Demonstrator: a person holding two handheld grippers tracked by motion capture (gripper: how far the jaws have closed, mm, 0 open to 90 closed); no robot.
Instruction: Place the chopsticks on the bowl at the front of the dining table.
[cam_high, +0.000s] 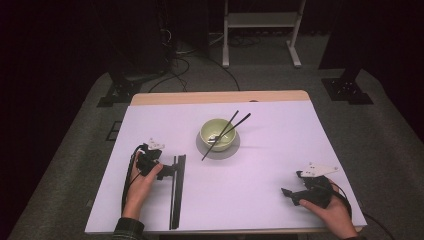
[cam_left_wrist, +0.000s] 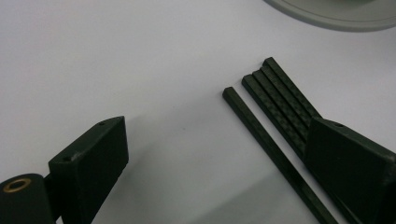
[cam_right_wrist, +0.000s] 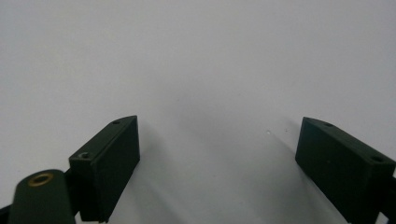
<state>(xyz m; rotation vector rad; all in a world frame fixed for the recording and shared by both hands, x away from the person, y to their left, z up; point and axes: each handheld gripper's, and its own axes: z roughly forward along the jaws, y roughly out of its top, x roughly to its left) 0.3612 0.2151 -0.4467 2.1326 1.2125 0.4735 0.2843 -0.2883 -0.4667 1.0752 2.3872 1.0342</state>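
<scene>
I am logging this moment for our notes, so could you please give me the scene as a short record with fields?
left gripper: open, low over the table, beside the loose chopsticks
loose chopsticks: black, lying side by side on the table; one sits slightly apart
right gripper: open, nothing between its jaws
bowl: pale green, on a grey plate
chopsticks in bowl: two, crossed, leaning on the rim
table: white top
</scene>
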